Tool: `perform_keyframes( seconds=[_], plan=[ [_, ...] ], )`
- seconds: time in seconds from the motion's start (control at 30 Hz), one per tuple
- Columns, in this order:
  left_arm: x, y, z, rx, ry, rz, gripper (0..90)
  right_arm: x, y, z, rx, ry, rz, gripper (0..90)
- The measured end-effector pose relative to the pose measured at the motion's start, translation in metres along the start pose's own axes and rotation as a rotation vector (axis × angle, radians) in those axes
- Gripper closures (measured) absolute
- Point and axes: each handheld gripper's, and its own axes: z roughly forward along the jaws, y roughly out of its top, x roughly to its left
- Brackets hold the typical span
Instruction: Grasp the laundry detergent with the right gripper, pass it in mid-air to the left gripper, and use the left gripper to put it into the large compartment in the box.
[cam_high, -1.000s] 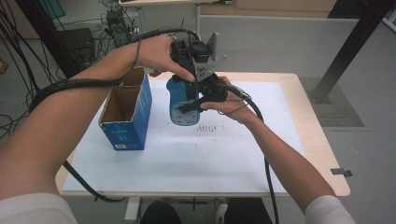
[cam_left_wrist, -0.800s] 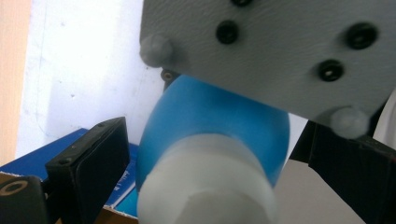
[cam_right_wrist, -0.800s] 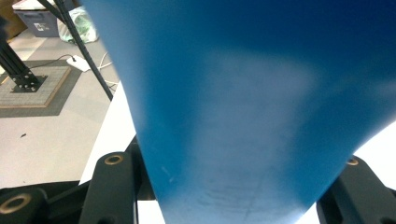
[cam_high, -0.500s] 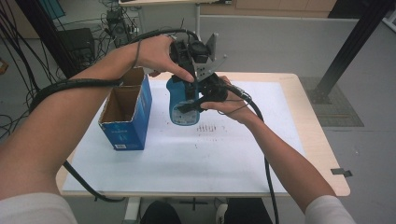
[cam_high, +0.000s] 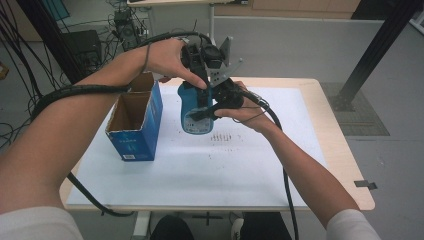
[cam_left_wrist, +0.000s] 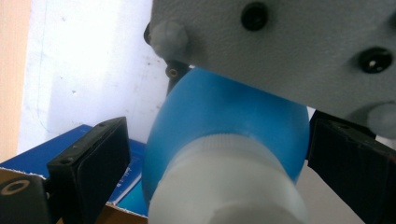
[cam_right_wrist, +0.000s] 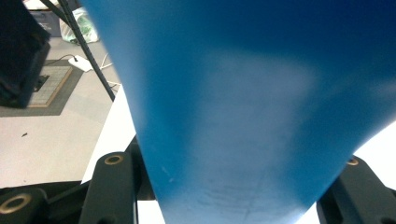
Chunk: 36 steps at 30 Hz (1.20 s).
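While the blue bottle (cam_high: 195, 112) hangs above the counter (cam_high: 250, 165) in the high view, the right tongs (cam_high: 207, 111) clamp its body; beside it the open box (cam_high: 132, 125) looks empty (its floor is shadowed). The left gripper view shows left tongs (cam_left_wrist: 212, 158) spread beside the white cap (cam_left_wrist: 229, 186), not pressing. In the right gripper view the bottle hides the pads

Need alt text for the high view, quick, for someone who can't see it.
Over a white-topped table, the right gripper clamps a blue bottle while the left gripper sits at its top. An open blue box stands to their left.
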Motion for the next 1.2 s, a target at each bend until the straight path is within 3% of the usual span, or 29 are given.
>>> perform_keyframes(
  seconds=[0.33, 0.7, 1.2],
  plan=[
    [-0.0005, 0.0001, 0.0016, 0.006, 0.006, 0.011, 13.4, 0.0003, 0.0007, -0.0003, -0.003, -0.001, -0.001, 43.7],
    [-0.0011, -0.0022, 0.0048, 0.018, -0.001, 0.024, 27.5, 0.0024, 0.0017, 0.0014, 0.007, 0.0, -0.014, 43.7],
    [-0.0009, -0.0052, 0.0042, 0.033, 0.001, 0.035, 33.7, 0.0033, 0.0036, 0.0054, 0.01, 0.009, -0.032, 43.7]
  ],
)
